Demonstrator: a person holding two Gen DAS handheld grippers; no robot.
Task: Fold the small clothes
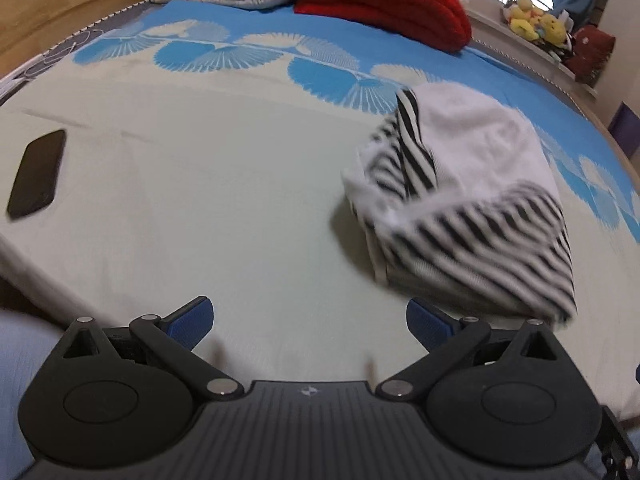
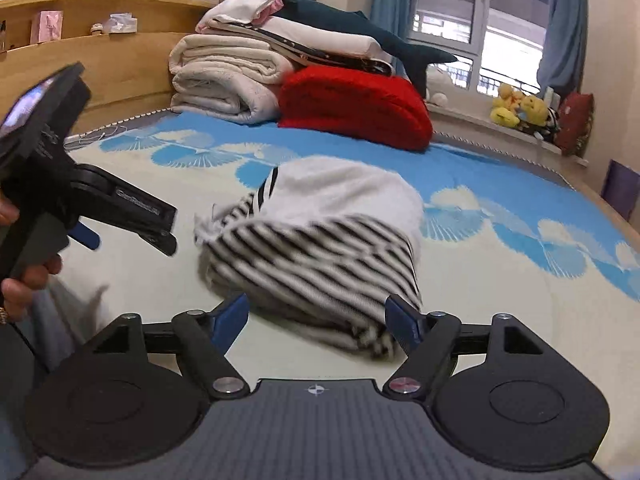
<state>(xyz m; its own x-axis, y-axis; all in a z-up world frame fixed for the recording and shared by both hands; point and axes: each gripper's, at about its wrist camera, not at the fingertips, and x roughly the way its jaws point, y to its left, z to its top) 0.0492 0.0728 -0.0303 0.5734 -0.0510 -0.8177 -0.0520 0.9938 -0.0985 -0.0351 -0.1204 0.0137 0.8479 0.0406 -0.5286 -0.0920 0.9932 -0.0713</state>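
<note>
We see the garment (image 1: 460, 200), white with black stripes, lying folded in a loose bundle on the bed (image 1: 200, 200); it sits at 2 o'clock in the left wrist view and dead centre in the right wrist view, blurred in both. Right tongs (image 2: 316, 320) stand wide apart, nothing gripped; the near edge of the garment lies between and just beyond the blue fingertips (image 2: 404, 320), pads not pressing on it. Left tongs (image 1: 310, 322) also wide apart, empty, over bare sheet, garment just beyond their right finger at 1 o'clock. In the right wrist view the left tongs show at 9 o'clock, with a hand (image 2: 24, 280) wrapped on the handle. Phone (image 1: 36, 174) lies flat on the bed at 9 o'clock in the left view, well apart from the garment. Red blanket (image 2: 356, 108) and pale folded blankets (image 2: 224, 80) are stacked at 12 o'clock by the wooden headboard (image 2: 120, 60). Plush toys (image 2: 520, 110) are on the sill at 2 o'clock.
</note>
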